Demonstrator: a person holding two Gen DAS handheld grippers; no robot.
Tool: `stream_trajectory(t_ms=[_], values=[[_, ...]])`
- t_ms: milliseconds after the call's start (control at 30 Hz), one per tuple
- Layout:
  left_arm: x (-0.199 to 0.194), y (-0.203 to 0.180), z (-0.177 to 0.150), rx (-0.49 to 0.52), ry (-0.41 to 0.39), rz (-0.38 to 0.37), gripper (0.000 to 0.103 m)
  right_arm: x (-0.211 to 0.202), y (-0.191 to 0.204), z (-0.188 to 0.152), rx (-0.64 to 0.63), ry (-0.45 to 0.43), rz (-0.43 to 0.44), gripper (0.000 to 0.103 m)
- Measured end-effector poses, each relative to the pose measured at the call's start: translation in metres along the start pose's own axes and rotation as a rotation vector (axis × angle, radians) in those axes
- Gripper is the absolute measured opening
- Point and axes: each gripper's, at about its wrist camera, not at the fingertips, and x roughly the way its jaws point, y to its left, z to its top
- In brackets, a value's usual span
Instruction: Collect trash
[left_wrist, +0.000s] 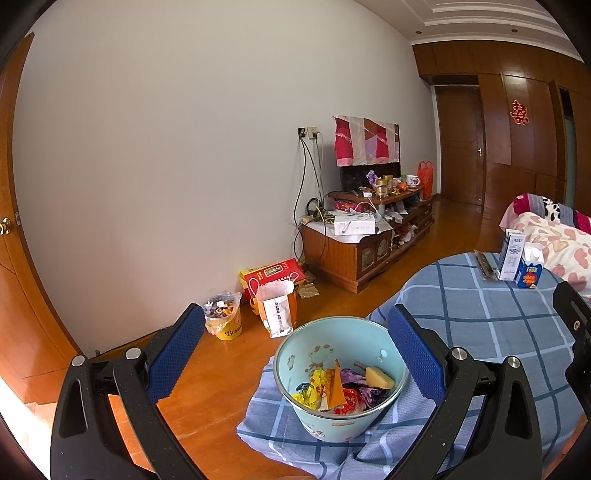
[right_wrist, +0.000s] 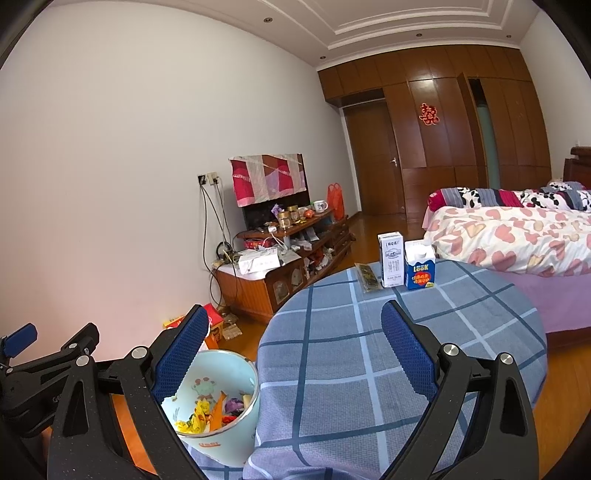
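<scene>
Two grippers hang empty over a half-cleared table, three items still to bin.

Both the left gripper (left_wrist: 295, 347) and right gripper (right_wrist: 293, 343) stand spread wide, nothing between the pads. From the left one outward, the bin (left_wrist: 341, 376) sits at its six o'clock on the table's (left_wrist: 491, 325) near edge, where the cloth sags, wrappers and a yellow chunk already inside. Remaining trash waits well apart at the right gripper's twelve o'clock: a foil packet (right_wrist: 366, 277), a white carton (right_wrist: 391, 258) and a blue carton (right_wrist: 419, 264), the two cartons just beside each other. Likely risks: a reach for one carton could topple its neighbour; the flat packet may slip a pinch; a knock could tip the edge-perched bin to the floor.
</scene>
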Motion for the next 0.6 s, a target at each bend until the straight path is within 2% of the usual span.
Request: stream_trajectory(t_ms=[233, 367, 467, 600], values=[[0.0013, 0.0006, -0.0015, -0.026, -0.006, -0.011, 0.097, -0.0013, 0.0000, -0.0037, 0.002, -0.002, -0.004, 0.093], [-0.0012, -0.0012, -0.0034, -0.024, -0.035, -0.010, 0.097, -0.0012, 0.0007, -0.0051, 0.003, -0.003, -0.005, 0.093], [0.0021, -0.0024, -0.0054, -0.029, -0.013, -0.047, 0.096, -0.0006, 0.0007, -0.0052, 0.007, -0.001, -0.006, 0.093], [0.0056, -0.0088, -0.0076, -0.007, -0.004, -0.031, 0.096, -0.0001, 0.0012, -0.0058, 0.006, -0.001, -0.008, 0.093]])
